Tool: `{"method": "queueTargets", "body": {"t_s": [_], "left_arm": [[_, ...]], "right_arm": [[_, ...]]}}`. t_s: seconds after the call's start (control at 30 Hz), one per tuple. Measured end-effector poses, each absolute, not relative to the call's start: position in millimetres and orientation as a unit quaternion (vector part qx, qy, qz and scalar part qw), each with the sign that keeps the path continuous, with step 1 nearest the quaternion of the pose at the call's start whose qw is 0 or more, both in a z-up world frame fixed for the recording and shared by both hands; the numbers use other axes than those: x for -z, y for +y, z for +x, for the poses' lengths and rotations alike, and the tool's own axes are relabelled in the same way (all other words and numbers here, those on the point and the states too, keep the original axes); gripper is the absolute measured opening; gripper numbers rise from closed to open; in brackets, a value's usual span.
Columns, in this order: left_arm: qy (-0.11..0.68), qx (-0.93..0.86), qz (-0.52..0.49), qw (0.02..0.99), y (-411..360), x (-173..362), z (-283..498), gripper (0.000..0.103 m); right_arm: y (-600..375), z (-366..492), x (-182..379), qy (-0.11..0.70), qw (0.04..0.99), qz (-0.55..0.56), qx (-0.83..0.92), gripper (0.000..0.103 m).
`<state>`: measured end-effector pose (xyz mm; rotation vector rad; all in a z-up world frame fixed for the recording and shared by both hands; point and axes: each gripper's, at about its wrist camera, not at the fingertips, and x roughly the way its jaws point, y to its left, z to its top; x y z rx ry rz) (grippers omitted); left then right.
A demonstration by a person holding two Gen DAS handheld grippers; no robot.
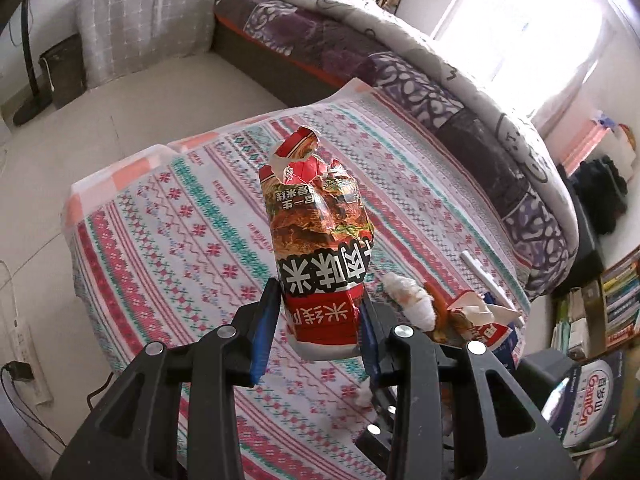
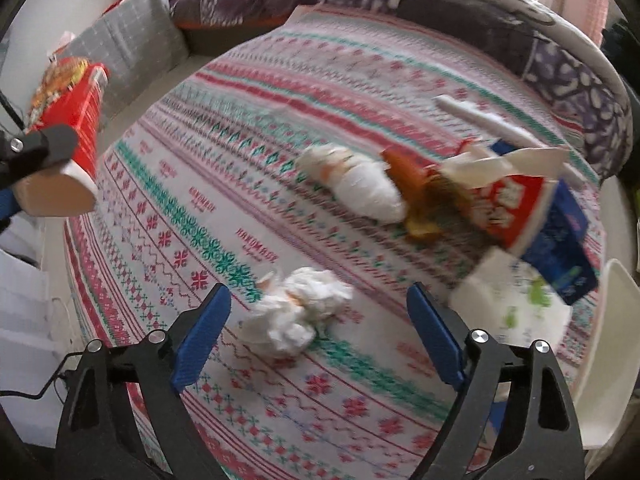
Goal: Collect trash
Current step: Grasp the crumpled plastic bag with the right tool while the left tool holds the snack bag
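Red, crumpled noodle carton is pinched near its base by the left gripper, lifted clear of the patterned tablecloth; the right gripper hangs with jaws spread wide, a crumpled tissue lying between them, unpressed. Further trash lies beyond: a wrapped tissue wad touching a torn red carton; a blue packet beside it.

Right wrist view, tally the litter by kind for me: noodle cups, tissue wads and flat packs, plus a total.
Torn red paper noodle cups: 2, one in the left gripper, one lying on the patterned tablecloth
Crumpled white tissue wads: 2
Flat packs: 2, one blue, one white with green print
Total: 6
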<state>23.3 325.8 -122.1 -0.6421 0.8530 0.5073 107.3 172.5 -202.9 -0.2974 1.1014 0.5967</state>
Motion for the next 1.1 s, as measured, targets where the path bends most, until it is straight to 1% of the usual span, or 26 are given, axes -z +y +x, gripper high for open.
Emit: {"method": "queueTargets", "body": {"t_s": [0.07,0.1,0.13,0.17,0.23,0.3,0.4,0.73,0.93,1.1], "left_arm": [[0.403,-0.241,-0.305,0.828,331.6,123.3,18.7,0.036],[0.403,-0.242,-0.306,0.828,332.7,123.5,17.7,0.036],[0.404,-0.242,-0.307,0.827,334.2,124.1,16.9,0.036],[0.405,-0.242,-0.307,0.827,335.4,124.8,16.4,0.036],[0.406,-0.243,-0.306,0.826,336.4,126.1,15.8,0.036],[0.407,-0.243,-0.307,0.825,337.0,127.1,15.2,0.036],[0.406,-0.243,-0.305,0.826,336.6,126.9,15.1,0.036],[0.395,-0.246,-0.289,0.837,327.6,119.4,17.9,0.036],[0.381,-0.251,-0.256,0.852,312.9,109.8,23.9,0.037],[0.369,-0.259,-0.219,0.865,297.8,102.6,30.6,0.037]], "right_arm": [[178.9,105.2,211.0,0.520,0.795,-0.146,-0.276,0.082],[180.7,104.5,215.3,0.526,0.791,-0.148,-0.276,0.077],[183.5,104.6,220.3,0.534,0.784,-0.149,-0.277,0.070],[184.9,104.0,224.2,0.541,0.779,-0.150,-0.279,0.065],[187.6,103.8,231.0,0.547,0.774,-0.162,-0.274,0.043],[188.6,102.3,229.2,0.538,0.779,-0.167,-0.275,0.036],[186.7,103.5,218.4,0.527,0.788,-0.151,-0.279,0.034],[158.5,114.7,147.2,0.437,0.852,-0.065,-0.279,0.034],[135.1,123.7,122.4,0.386,0.889,-0.036,-0.245,0.034],[113.7,131.1,111.6,0.365,0.906,-0.014,-0.212,0.034]]}}
